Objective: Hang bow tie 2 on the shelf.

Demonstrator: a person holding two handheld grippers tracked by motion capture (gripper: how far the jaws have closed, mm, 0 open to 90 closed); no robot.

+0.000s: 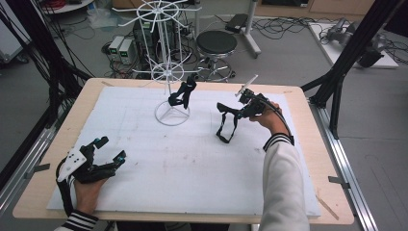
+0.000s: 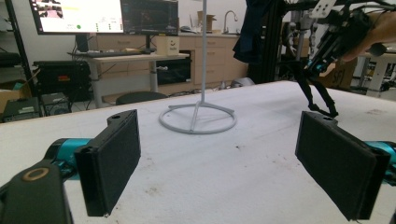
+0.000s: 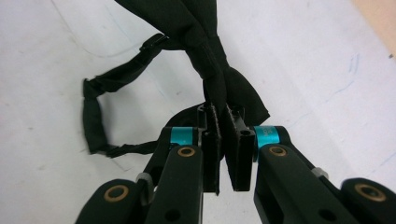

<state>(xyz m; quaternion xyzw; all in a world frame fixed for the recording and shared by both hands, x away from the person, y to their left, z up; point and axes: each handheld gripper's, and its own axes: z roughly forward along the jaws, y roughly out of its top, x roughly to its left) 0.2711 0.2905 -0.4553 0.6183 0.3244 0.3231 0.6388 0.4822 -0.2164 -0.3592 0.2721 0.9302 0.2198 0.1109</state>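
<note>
My right gripper [image 1: 224, 108] is shut on a black bow tie [image 1: 230, 113] and holds it above the white board, right of the stand. In the right gripper view the pads [image 3: 211, 140] pinch one wing of the bow tie [image 3: 210, 60], and its strap [image 3: 93, 116] hangs in a loop towards the board. From the left gripper view, that strap [image 2: 318, 95] dangles under the right gripper [image 2: 327, 56]. My left gripper [image 1: 111, 148] rests at the board's near left corner, open, with nothing between its pads [image 2: 112, 158].
A white wire rack [image 1: 168, 72] stands on a ring base [image 2: 197, 119] at the far middle of the white board [image 1: 192, 163]. A second black bow tie [image 1: 182, 94] hangs on it. A stool [image 1: 216, 45] and cables lie beyond the table.
</note>
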